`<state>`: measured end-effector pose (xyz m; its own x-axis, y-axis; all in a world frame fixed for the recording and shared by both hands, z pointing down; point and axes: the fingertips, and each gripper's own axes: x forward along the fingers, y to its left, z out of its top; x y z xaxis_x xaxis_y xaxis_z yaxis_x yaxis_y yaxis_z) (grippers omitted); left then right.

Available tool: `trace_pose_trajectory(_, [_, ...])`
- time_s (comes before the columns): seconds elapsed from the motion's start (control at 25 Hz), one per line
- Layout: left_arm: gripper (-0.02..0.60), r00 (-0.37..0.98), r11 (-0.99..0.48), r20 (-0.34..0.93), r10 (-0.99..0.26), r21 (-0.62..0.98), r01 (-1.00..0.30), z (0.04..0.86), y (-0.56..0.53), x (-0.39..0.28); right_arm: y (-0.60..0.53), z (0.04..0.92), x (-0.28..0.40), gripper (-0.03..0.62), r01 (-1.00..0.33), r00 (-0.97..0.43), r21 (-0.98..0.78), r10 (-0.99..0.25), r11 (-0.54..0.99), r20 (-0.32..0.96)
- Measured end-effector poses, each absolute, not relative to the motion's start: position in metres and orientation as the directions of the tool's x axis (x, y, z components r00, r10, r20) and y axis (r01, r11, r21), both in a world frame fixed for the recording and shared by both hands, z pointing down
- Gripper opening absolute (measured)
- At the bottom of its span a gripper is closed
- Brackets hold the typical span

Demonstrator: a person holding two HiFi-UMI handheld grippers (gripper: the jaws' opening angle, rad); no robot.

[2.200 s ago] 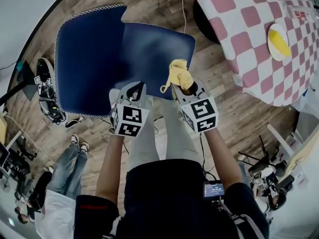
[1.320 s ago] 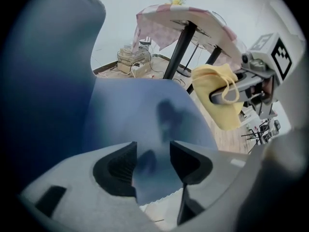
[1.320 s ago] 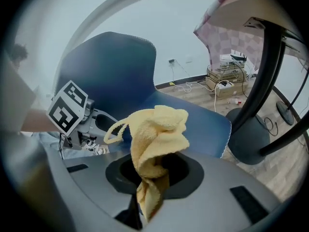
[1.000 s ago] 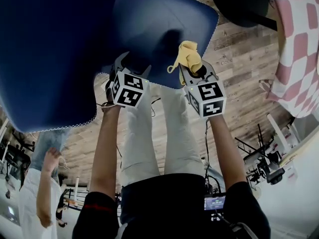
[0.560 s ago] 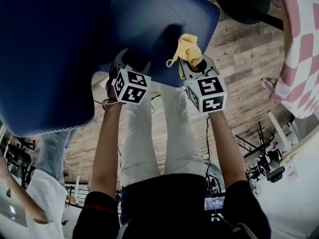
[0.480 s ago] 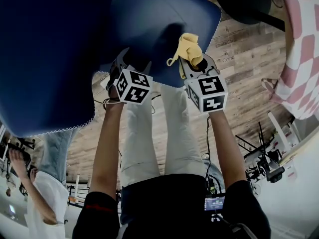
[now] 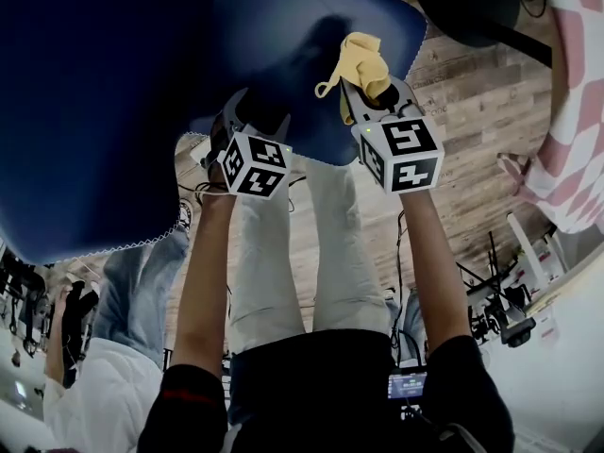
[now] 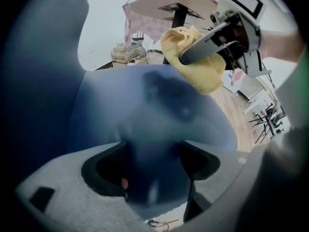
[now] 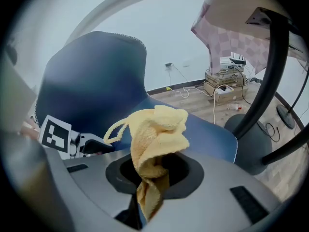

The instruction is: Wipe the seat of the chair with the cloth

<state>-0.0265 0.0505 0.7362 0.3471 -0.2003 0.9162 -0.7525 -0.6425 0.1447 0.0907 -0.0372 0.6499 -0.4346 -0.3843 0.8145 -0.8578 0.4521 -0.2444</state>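
Wood floor shows past the blue chair, and a pink checked tablecloth hangs at 3 o'clock in the head view. Each gripper's cube shows black and white square patterns.

Your right gripper is pinching the yellow cloth, which bunches up at its 12 o'clock over the seat. I cannot tell if the cloth touches the seat.

Your left gripper is at 9 o'clock from the right one. Its jaws are spread, with the seat's front edge in the gap.

Half a second ago the cloth was a little nearer the front edge; it has slid toward 12 o'clock. Two seconds ago you stood farther back, and the whole chair and more of the table showed.
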Motion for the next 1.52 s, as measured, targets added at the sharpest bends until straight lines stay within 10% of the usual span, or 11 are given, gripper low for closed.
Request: trace_pose_trajectory(1.52, [0.346, 0.345, -0.639, 0.915, -0.211, 0.138, -0.756, 0.732, 0.049, -0.026, -0.144, 0.694, -0.027, 0.074, -0.772, -0.471, -0.188, -0.349, 0.607, 0.810])
